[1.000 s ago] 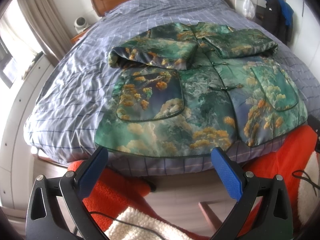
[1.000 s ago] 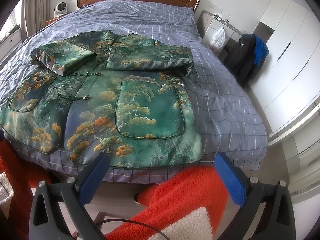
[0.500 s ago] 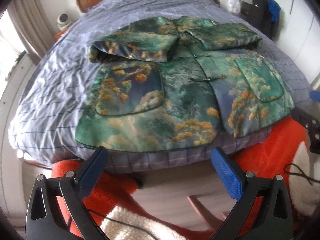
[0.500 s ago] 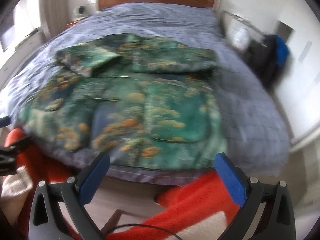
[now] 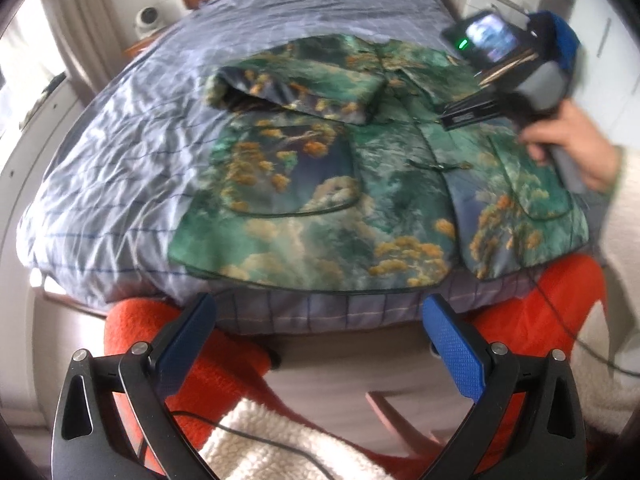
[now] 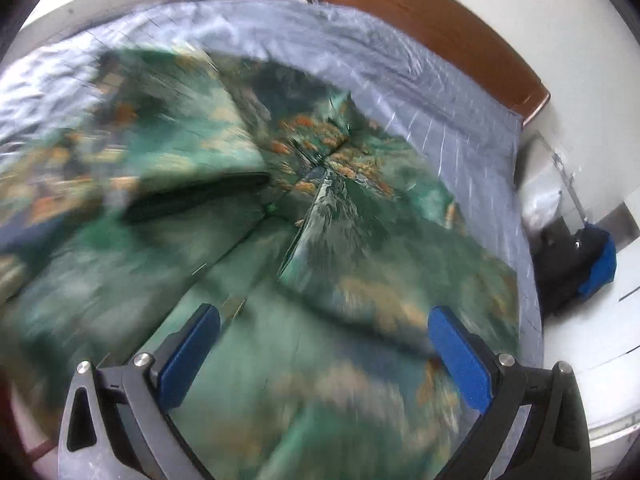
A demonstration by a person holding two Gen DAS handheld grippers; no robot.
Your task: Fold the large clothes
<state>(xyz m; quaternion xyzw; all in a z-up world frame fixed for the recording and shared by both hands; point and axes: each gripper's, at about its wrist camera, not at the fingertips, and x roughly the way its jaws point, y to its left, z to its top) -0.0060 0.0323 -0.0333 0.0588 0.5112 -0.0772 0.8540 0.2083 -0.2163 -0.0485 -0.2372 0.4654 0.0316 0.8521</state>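
Observation:
A green jacket with orange and cream print (image 5: 360, 184) lies flat on the bed, front up, both sleeves folded across the chest. My left gripper (image 5: 316, 328) is open and empty, held off the foot of the bed just below the jacket's hem. My right gripper (image 6: 320, 344) is open and empty, hovering low over the jacket's middle (image 6: 304, 264); that view is motion-blurred. In the left wrist view the right gripper's body (image 5: 516, 68) and the hand holding it are over the jacket's right side.
The bed has a blue-grey checked sheet (image 5: 120, 152) and a wooden headboard (image 6: 432, 28). Orange fleece legs (image 5: 200, 360) and a cable are below the left gripper. A dark bag with blue (image 6: 584, 260) sits right of the bed by white cabinets.
My right gripper has swept forward from the foot of the bed to over the jacket's middle, entering the left wrist view. My left gripper shifted slightly, staying at the hem. Both stay open.

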